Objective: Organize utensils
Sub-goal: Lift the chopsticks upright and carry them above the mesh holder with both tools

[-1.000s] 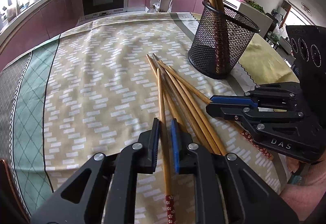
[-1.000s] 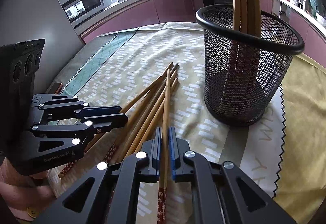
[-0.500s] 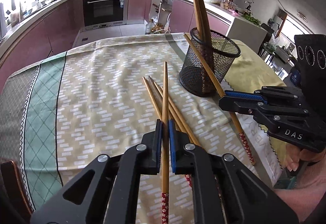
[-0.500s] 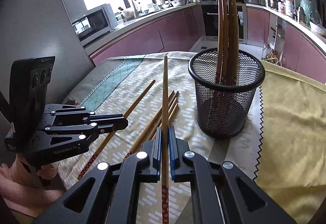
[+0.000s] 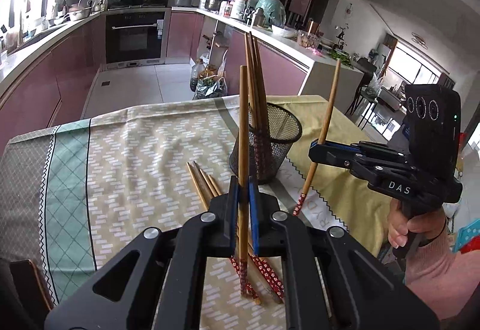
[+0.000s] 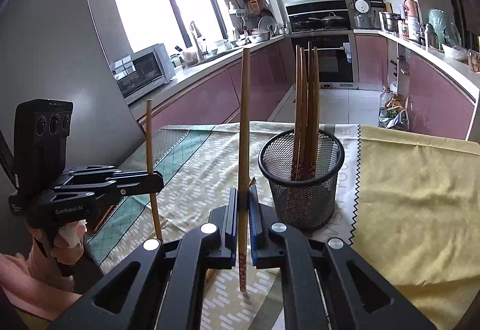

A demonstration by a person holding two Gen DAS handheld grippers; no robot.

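Showing two grippers, each clenched on one chopstick held near-upright above the table: the left gripper (image 5: 243,207) grasps the left chopstick (image 5: 243,132), the right gripper (image 6: 242,208) the right chopstick (image 6: 244,126), both near the mesh cup (image 6: 301,180). Each stick is judged light, stiff and smooth; a grip above the patterned end seems best. Loose chopsticks (image 5: 201,180) are partly hidden behind the fingers.

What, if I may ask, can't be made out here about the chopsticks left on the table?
- Loose chopsticks, left wrist view: middles hidden by the left gripper; count unclear.
- Right wrist view: nearly all hidden behind the right gripper.
- Mesh holder: bottom blurred by mesh.
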